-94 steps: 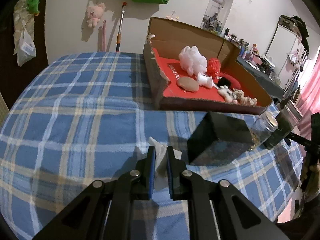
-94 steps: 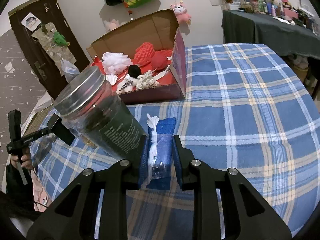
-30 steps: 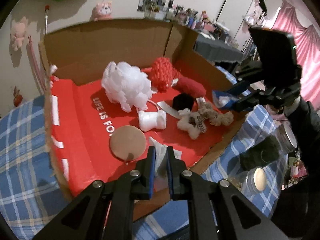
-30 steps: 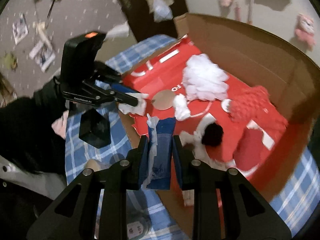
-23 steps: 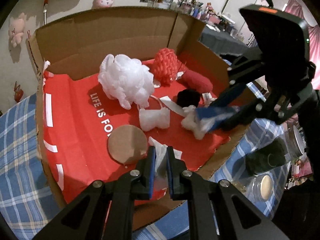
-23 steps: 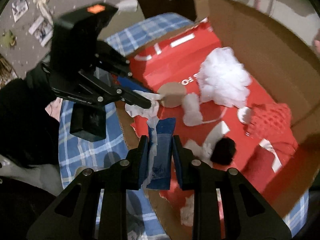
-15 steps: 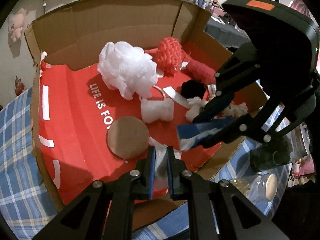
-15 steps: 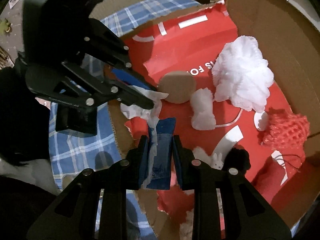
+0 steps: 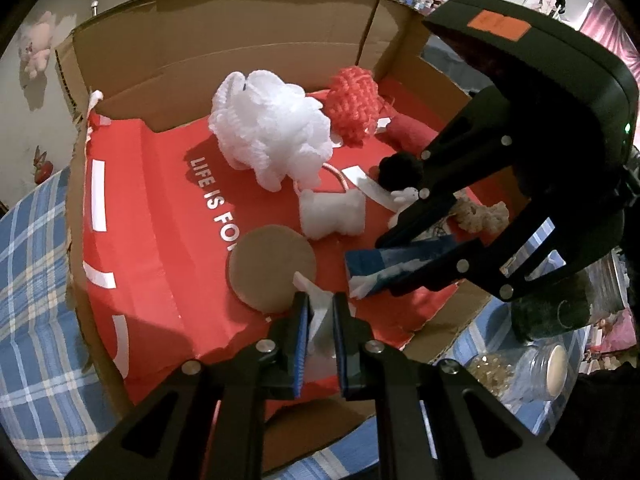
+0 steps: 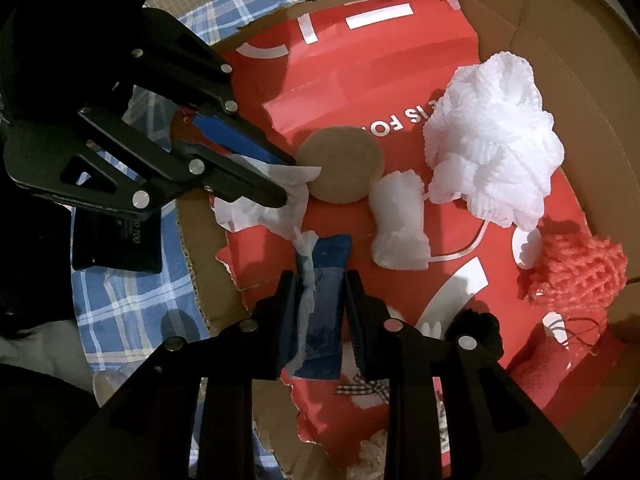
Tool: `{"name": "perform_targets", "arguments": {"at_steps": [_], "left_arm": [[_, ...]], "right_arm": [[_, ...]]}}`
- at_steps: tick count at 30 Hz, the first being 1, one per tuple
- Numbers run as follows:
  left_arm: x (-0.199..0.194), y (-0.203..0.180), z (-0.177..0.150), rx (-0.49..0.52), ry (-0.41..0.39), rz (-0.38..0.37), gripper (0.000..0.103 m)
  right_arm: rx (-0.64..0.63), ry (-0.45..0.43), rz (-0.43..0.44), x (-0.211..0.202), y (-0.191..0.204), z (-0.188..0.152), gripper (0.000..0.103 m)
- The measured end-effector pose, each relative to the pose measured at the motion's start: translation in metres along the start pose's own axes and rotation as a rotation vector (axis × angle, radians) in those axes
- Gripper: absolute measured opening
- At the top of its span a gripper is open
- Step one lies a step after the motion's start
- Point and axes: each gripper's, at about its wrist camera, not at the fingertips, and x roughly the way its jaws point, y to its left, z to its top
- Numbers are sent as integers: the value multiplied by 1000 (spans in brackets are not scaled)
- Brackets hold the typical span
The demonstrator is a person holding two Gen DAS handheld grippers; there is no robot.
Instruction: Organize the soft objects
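Your left gripper (image 9: 320,312) has its jaws clamped on a crumpled white tissue (image 9: 318,304). It sits over the near edge of the open brown cardboard box (image 9: 224,52), just beside the flat round tan pad (image 9: 272,268) lying on the red printed liner (image 9: 160,208).

Your right gripper (image 10: 320,292) has its jaws closed on a blue tissue packet with white tissue sticking out of it (image 10: 326,300). From the left wrist view the packet (image 9: 400,264) hangs over the liner near the box's front right corner, close to the left gripper's tissue; whether they touch I cannot tell.

Already in the box:
- fluffy white mesh bath pouf (image 9: 272,132), mid-back
- red knitted ball (image 9: 354,108), touching the pouf on its right
- small white fluffy bone-shaped piece (image 9: 332,212), just in front of the pouf, next to the tan pad
- black pompom (image 9: 400,170), partly behind the right gripper
- dark red soft piece (image 9: 412,136), near the right wall
- beige knotted rope piece (image 9: 484,216), mostly hidden by the right gripper

The box stands on a surface covered with blue plaid cloth (image 9: 36,280). A dark glass jar (image 9: 552,312) and a clear glass jar lying with its lid toward the camera (image 9: 536,368) sit on the cloth to the right of the box. From the right wrist view a black box (image 10: 116,240) is on the cloth under the left gripper.
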Motion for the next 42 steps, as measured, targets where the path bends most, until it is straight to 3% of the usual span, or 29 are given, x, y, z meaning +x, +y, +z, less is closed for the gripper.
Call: {"name": "perform_targets", "arguments": {"at_steps": [2, 5, 6, 7, 8, 12, 14, 16, 18, 22, 27, 32, 35, 42], "left_arm": [[3, 0, 0, 1, 4, 0, 12], [2, 0, -1, 0, 4, 2, 22], [1, 0, -1, -2, 0, 2, 28], [0, 0, -1, -3, -4, 4, 33], [-2, 0, -1, -3, -7, 7, 36], [-9, 0, 0, -5, -27, 9, 39], [-16, -2, -1, -10, -44, 8, 48], [-27, -4, -2, -24, -74, 18, 66], [-38, -9, -4, -36, -104, 22, 73], [-59, -24, -7, -61, -163, 50, 87], [-78, -41, -14, -124, -225, 107, 99], [-78, -54, -16, -177, -233, 182, 100], [-72, -57, -15, -201, -213, 207, 100], [-50, -55, -11, -244, -152, 240, 100]], "right_arm": [[12, 0, 7, 2, 2, -1, 25], [20, 4, -3, 4, 1, 0, 29], [22, 4, -7, 4, 1, -1, 39], [23, -1, -3, 3, 1, -1, 61], [25, -12, 2, 2, 1, -1, 66], [36, -44, -17, -10, 1, -1, 66], [48, -63, -27, -21, 2, -1, 66], [69, -100, -65, -37, 5, -6, 66], [104, -136, -117, -51, 8, -8, 72], [252, -223, -232, -85, 15, -22, 78], [474, -277, -283, -107, 24, -42, 85], [728, -322, -250, -110, 22, -74, 85], [788, -319, -310, -110, 24, -84, 85], [893, -258, -331, -95, 15, -93, 85]]}}
